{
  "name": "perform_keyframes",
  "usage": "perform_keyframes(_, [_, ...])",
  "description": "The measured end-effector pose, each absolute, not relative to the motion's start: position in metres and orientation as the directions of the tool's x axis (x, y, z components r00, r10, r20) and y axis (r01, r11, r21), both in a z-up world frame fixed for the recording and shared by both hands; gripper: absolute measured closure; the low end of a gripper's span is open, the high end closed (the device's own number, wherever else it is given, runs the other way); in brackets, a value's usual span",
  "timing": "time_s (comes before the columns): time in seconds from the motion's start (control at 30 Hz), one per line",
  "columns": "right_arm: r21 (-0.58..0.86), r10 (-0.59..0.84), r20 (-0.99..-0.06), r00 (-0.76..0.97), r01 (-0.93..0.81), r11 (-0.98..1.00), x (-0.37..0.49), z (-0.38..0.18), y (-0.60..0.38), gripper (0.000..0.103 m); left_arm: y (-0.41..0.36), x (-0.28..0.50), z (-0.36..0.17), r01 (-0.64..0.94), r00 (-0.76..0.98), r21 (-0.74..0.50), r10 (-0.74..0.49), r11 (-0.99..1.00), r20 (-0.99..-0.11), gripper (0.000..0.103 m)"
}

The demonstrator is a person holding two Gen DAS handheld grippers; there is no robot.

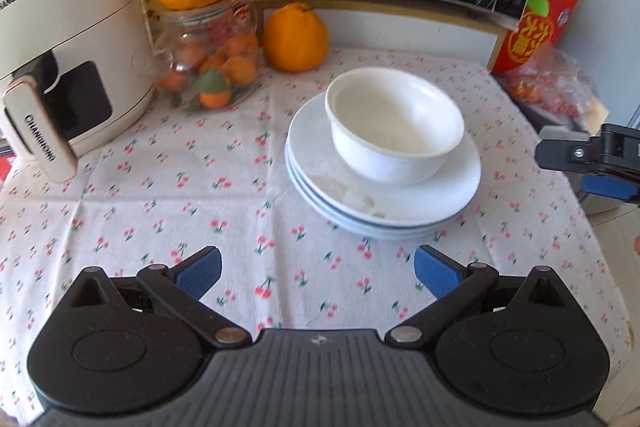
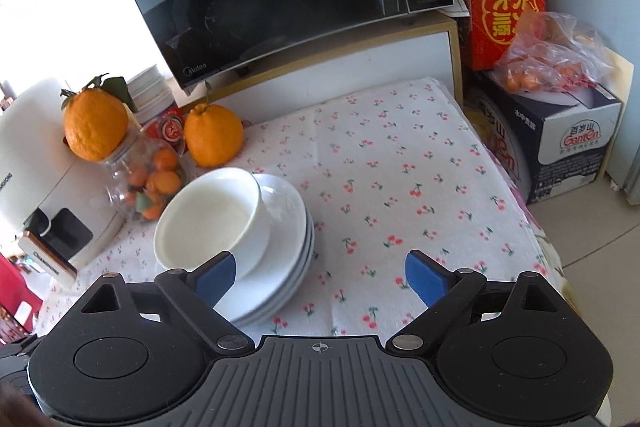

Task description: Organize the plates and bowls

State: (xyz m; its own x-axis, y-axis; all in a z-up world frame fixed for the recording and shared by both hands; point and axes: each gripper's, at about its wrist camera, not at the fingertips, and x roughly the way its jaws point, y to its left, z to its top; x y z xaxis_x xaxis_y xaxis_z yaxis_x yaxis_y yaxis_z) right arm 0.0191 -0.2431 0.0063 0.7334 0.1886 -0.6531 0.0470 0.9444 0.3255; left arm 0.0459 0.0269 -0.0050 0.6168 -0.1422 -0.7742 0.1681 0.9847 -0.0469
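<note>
While the white bowl [image 1: 394, 125] sits on top of the stack of plates [image 1: 384, 195] near the middle of the cherry-print counter [image 1: 160, 211], both grippers hover off it with nothing held. The left gripper [image 1: 318, 273] faces the stack from the near side, its jaws spread wide and empty; the right gripper [image 2: 320, 277] hangs just to the stack's right, jaws equally wide, its left pad overlapping the bowl's rim only in the picture. Judging from this, bowl and plates are gathered already, so the step in hand is probably a final nudge or a lift of the bowl. To do it well, close on the bowl's wall rather than its lip, keep it level, and steady the plates, which sit slightly offset and could slide
</note>
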Motion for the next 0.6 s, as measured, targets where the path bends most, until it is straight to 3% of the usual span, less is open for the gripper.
perform_keyframes(0.27, [0.187,0.102,-0.75,0.653,0.063,0.98,0.012,0.0,-0.222,0.007,0.024,0.045,-0.007,0.117,0.577,0.001,-0.067,0.993,-0.814,0.0])
perform_keyframes(0.6, [0.136,0.107,-0.763,0.637,-0.004,0.991,0.011,-0.002,-0.196,0.007,0.024,0.046,-0.008,0.072,0.573,0.017,-0.027,0.997,-0.819,0.0])
